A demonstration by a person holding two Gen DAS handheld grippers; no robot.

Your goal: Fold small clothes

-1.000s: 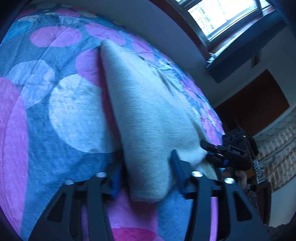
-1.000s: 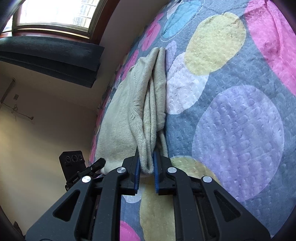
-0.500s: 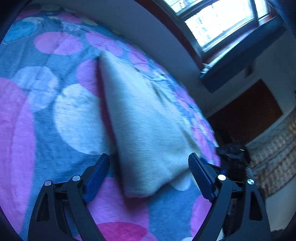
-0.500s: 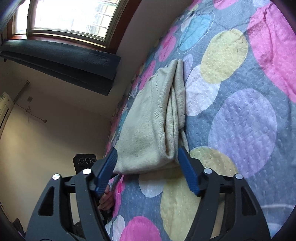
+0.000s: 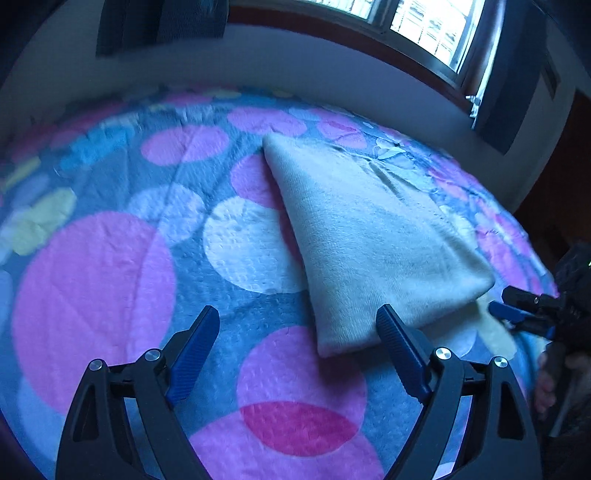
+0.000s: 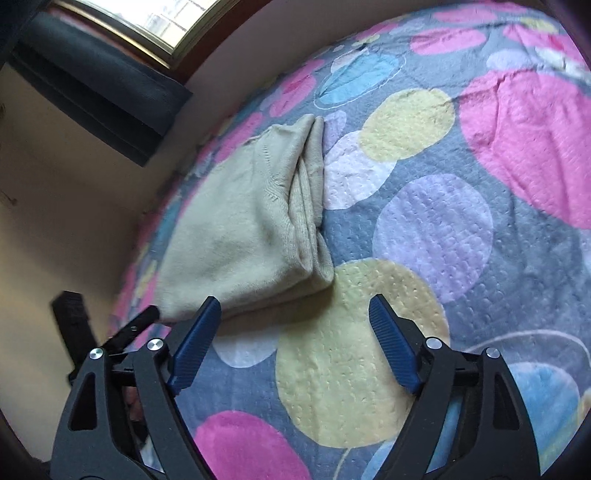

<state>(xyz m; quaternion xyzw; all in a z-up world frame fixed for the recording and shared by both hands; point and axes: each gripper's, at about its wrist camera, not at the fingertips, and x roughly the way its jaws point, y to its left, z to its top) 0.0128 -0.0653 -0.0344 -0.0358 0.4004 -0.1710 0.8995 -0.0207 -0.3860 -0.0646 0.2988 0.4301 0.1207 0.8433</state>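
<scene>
A cream knitted garment [image 5: 362, 236] lies folded flat on a bedspread with coloured circles [image 5: 110, 266]. My left gripper [image 5: 299, 350] is open and empty, just short of the garment's near corner. In the right wrist view the same garment [image 6: 243, 229] shows its stacked folded edges on the right side. My right gripper [image 6: 295, 343] is open and empty, a little back from the garment's near edge. The right gripper also shows at the right edge of the left wrist view [image 5: 524, 317].
The bedspread [image 6: 443, 229] covers the whole bed. A wall with a window [image 5: 424, 26] and dark curtains [image 6: 92, 85] runs behind the bed. The left gripper's body [image 6: 74, 325] shows at the left of the right wrist view.
Both grippers let go of the garment, opened wide and drew back from it. The garment now lies flat on the bedspread.
</scene>
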